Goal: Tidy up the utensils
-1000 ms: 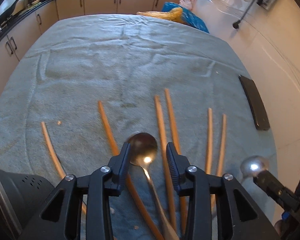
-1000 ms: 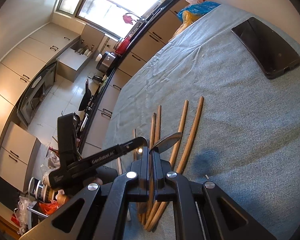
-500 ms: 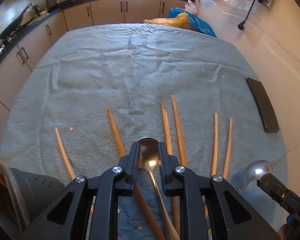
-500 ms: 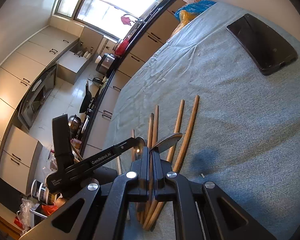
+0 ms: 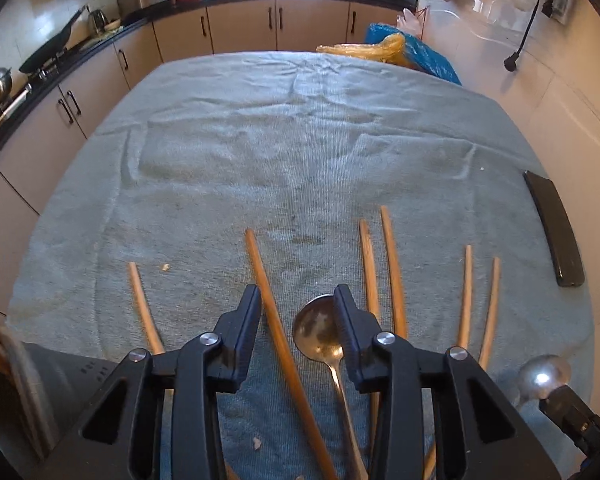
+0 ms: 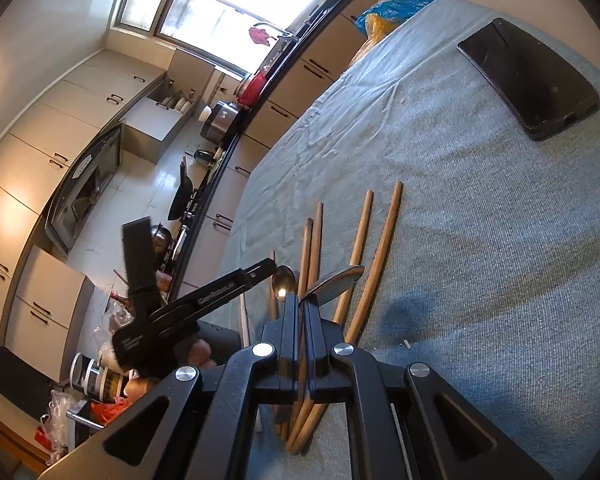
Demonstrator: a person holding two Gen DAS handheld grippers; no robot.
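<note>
My left gripper [image 5: 296,308] hangs low over the grey-blue cloth [image 5: 300,152] that covers the table. Its jaws have just been opening, and now they stand partly apart. Between them lie the bowl of a metal spoon [image 5: 314,330] and one long wooden chopstick [image 5: 276,332], both flat on the cloth. The pads do not press on either one, so nothing is held there. The spoon's bowl sits right beside the right-hand finger, so I think the jaws are not lined up on it well.

My right gripper [image 6: 302,308] is squeezed tight on a second metal spoon [image 6: 336,280]. Its bowl sticks out past the fingertips, up off the cloth. I think I keep it up there so it stays out of the way of the other hand.

More chopsticks lie in pairs. One pair [image 5: 382,268] is just right of the loose spoon. Another pair [image 5: 480,300] is farther right. A single chopstick [image 5: 142,308] lies off to the left. They all point the same way, so the sorting looks partly done.

A black phone [image 5: 554,228] rests near the right edge of the cloth, well apart from the utensils. A dark holder with small holes [image 5: 60,384] sits at the near left corner, maybe for the utensils.
</note>
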